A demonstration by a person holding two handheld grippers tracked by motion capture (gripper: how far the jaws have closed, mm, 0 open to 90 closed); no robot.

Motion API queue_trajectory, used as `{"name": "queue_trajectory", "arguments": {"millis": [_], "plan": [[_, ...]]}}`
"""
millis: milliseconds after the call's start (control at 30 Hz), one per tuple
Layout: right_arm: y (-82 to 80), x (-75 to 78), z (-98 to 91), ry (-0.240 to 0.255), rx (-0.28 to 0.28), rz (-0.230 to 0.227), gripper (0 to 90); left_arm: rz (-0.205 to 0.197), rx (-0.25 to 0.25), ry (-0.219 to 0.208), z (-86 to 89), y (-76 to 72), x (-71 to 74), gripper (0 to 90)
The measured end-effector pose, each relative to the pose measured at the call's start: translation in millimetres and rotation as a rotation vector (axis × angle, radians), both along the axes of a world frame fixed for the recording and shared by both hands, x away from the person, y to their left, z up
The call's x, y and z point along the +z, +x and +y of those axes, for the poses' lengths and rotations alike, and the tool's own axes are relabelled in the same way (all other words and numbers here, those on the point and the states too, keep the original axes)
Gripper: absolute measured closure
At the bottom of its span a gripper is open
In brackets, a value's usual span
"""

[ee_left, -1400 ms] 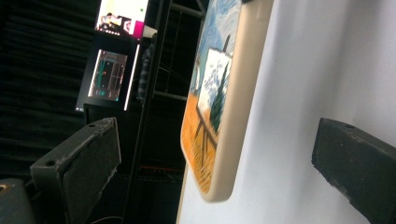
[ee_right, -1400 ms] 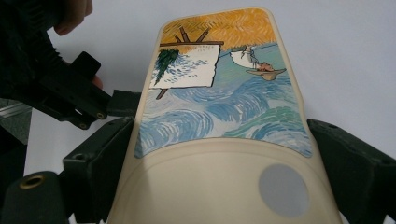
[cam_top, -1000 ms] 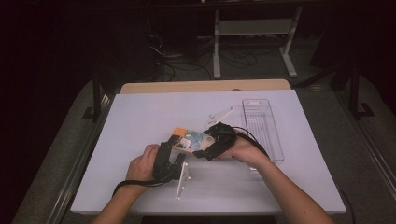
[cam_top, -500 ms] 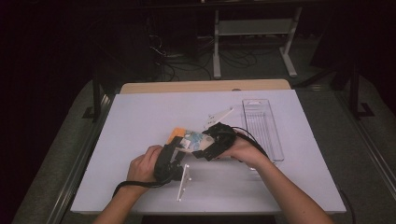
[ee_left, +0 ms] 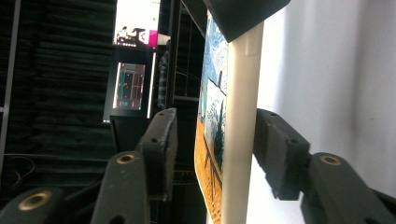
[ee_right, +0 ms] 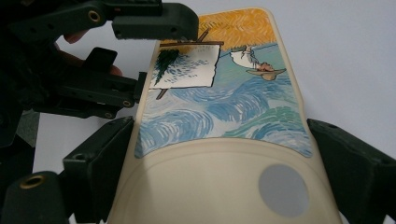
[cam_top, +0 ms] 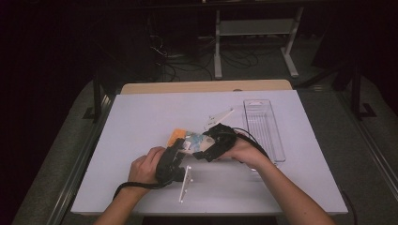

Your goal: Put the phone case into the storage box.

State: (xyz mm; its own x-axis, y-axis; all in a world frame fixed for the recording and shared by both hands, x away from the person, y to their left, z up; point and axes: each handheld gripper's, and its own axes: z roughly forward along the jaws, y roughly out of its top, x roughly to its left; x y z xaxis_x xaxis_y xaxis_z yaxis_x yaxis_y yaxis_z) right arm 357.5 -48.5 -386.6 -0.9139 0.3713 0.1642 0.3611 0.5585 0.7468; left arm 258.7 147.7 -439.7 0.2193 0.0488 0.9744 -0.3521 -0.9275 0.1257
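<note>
A cream phone case (cam_top: 191, 139) printed with blue swirls and an orange field is held just above the white table (cam_top: 141, 117). My right gripper (ee_right: 219, 177) is shut on the phone case (ee_right: 224, 107) across its width, one jaw pressed to each long side. My left gripper (ee_left: 212, 140) stands around the far corner of the case (ee_left: 236, 116), which I see edge-on. One pad (ee_left: 280, 154) touches its back, while the other pad (ee_left: 161, 144) stands off the printed face. In the high view the left gripper (cam_top: 180, 147) meets the right gripper (cam_top: 206, 149) at mid-table.
A clear oblong tray (cam_top: 263, 126) lies to the right of the hands. A tan board (cam_top: 206, 86) edges the table's far side. Dark floor, cables and a white stand (cam_top: 253, 28) lie beyond. Lit screens (ee_left: 130, 60) glow in the left gripper view.
</note>
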Motion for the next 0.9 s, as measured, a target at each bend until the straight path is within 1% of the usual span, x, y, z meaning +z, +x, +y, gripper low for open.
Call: {"name": "queue_trajectory", "arguments": {"millis": [233,300,433,500,700,833,867,900], "plan": [[0.1,-0.2,0.2,-0.003,0.003,-0.003,10.3,-0.001,-0.003,0.013,-0.3,-0.8,0.5,61.9],[0.1,-0.4,0.3,-0.003,0.005,-0.004,10.3,0.0,-0.002,0.023,-0.7,-0.9,0.5,63.2],[-0.3,-0.4,1.0,-0.003,0.005,-0.002,10.3,-0.004,-0.002,0.028,-1.2,-1.2,-0.2,65.4],[-0.1,-0.3,1.1,-0.004,0.005,-0.004,10.3,0.007,-0.005,0.03,-1.3,-1.0,0.5,67.4],[0.4,0.2,0.2,0.011,0.004,0.006,10.2,0.001,-0.005,0.04,-1.7,-2.2,1.1,73.8],[0.3,0.3,-0.1,0.009,0.006,0.005,10.1,-0.002,-0.009,0.05,-2.1,-2.7,1.9,75.3],[0.2,0.6,-0.1,0.012,0.006,0.012,10.0,0.0,-0.006,0.053,-2.2,-3.1,2.5,75.8],[-0.5,1.0,0.3,0.026,0.003,0.03,9.9,0.001,-0.006,0.054,-2.2,-3.2,3.2,76.4]]}}
